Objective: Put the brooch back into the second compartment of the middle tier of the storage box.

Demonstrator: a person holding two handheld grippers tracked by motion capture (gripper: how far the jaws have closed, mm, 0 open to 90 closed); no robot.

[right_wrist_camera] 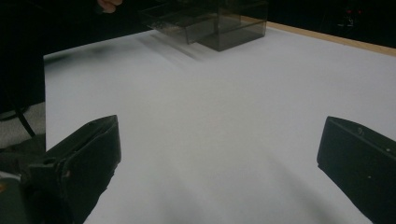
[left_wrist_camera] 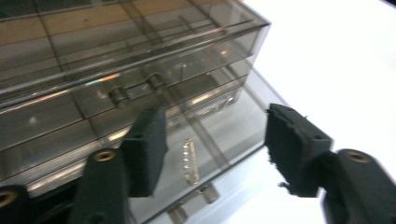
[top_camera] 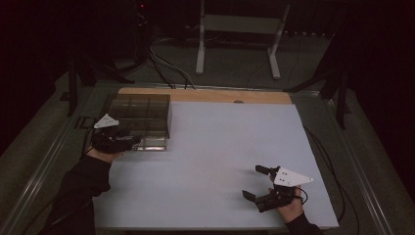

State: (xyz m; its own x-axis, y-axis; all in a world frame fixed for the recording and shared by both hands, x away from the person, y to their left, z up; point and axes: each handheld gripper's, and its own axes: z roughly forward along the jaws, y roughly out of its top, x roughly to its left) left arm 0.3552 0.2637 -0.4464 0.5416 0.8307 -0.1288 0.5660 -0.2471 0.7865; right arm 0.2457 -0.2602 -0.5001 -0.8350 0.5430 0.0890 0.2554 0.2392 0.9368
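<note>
Right tongs [top_camera: 261, 184] hover with jaws apart over bare counter [top_camera: 220, 161], well away from the smoky drawer box [top_camera: 142, 113]. Left tongs [left_wrist_camera: 215, 149] gape at its pulled-out lower drawer [left_wrist_camera: 210, 154]; a careless push could skid the light box.

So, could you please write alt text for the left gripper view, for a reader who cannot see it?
The left tool, jaws open, hovers at a smoky transparent plastic drawer organizer whose bottom drawer is pulled out. The organizer sits on a white table.
</note>
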